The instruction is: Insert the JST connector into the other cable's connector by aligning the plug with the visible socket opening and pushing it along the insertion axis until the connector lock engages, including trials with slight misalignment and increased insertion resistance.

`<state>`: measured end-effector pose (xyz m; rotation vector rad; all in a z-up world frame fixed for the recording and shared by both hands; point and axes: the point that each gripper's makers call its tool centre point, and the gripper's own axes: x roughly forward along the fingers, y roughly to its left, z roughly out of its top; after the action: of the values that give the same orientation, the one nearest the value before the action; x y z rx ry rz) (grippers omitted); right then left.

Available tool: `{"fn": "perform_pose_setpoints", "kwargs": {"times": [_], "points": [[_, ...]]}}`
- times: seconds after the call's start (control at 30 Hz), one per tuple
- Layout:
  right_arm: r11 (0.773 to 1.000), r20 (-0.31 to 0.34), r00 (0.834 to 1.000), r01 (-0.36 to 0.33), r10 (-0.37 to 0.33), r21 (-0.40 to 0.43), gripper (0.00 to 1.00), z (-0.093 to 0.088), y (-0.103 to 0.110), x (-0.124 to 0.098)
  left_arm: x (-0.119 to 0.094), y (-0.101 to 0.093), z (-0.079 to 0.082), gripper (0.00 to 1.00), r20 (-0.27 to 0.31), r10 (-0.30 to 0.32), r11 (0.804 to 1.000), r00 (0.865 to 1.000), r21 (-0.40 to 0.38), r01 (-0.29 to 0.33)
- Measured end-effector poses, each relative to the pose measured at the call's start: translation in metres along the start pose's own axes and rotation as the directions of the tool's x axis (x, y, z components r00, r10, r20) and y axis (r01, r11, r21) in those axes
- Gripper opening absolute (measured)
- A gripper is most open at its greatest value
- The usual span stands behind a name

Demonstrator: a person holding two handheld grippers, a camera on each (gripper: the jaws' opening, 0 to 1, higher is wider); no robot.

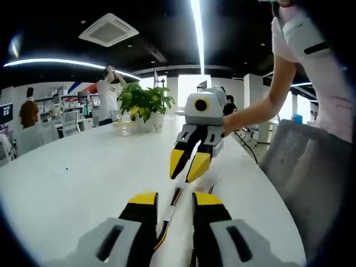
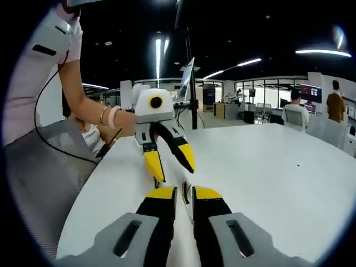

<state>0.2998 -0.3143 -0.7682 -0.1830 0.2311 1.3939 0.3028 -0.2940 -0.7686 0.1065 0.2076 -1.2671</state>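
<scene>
The left tool [image 1: 173, 207] pinches one cable [image 1: 167, 219] over the white surface [image 1: 83, 178]; the right tool [image 2: 184, 193] grips the other plug [image 2: 186, 194]; they face, so I think lining up comes next.

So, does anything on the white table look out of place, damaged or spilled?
Nothing stands out. The white table looks clean and dry. The potted plant stands upright at the far end. A cable lies between the jaws of the left hand-held gripper, and the right hand-held gripper faces it.
</scene>
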Motion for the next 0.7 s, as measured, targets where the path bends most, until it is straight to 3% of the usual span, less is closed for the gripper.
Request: {"fn": "perform_pose_setpoints", "kwargs": {"times": [0.1, 0.2, 0.33, 0.43, 0.5, 0.6, 0.7], "points": [[1.0, 0.008, 1.0, 0.006, -0.005, -0.017, 0.15, 0.011, 0.008, -0.005, -0.006, -0.021, 0.014, 0.35, 0.042, -0.051, 0.998, 0.998, -0.045, 0.052], [1.0, 0.02, 1.0, 0.014, -0.013, -0.016, 0.16, 0.018, 0.014, -0.009, -0.01, -0.03, 0.019, 0.37, 0.046, -0.071, 0.996, 0.996, -0.051, 0.073], [1.0, 0.024, 0.999, 0.025, -0.025, -0.012, 0.18, 0.019, 0.022, -0.013, -0.018, -0.033, 0.023, 0.39, 0.072, -0.053, 0.997, 0.996, -0.048, 0.056], [0.999, 0.022, 0.999, 0.042, -0.042, 0.001, 0.21, 0.016, 0.025, -0.015, -0.023, -0.034, 0.018, 0.38, 0.067, -0.045, 0.996, 0.997, -0.068, 0.05], [0.999, 0.029, 0.998, 0.05, -0.05, 0.013, 0.23, 0.014, 0.028, -0.017, -0.027, -0.035, 0.017, 0.39, 0.094, -0.043, 0.999, 0.995, -0.015, 0.045], [0.997, 0.052, 0.996, 0.065, -0.067, 0.031, 0.26, 0.01, 0.03, -0.019, -0.032, -0.038, 0.014, 0.39, 0.128, -0.033, 0.998, 0.991, -0.054, 0.04], [0.996, 0.041, 0.996, 0.076, -0.078, 0.037, 0.25, 0.004, 0.031, -0.02, -0.032, -0.043, 0.01, 0.4, 0.123, -0.043, 0.997, 0.991, -0.059, 0.05]]}}
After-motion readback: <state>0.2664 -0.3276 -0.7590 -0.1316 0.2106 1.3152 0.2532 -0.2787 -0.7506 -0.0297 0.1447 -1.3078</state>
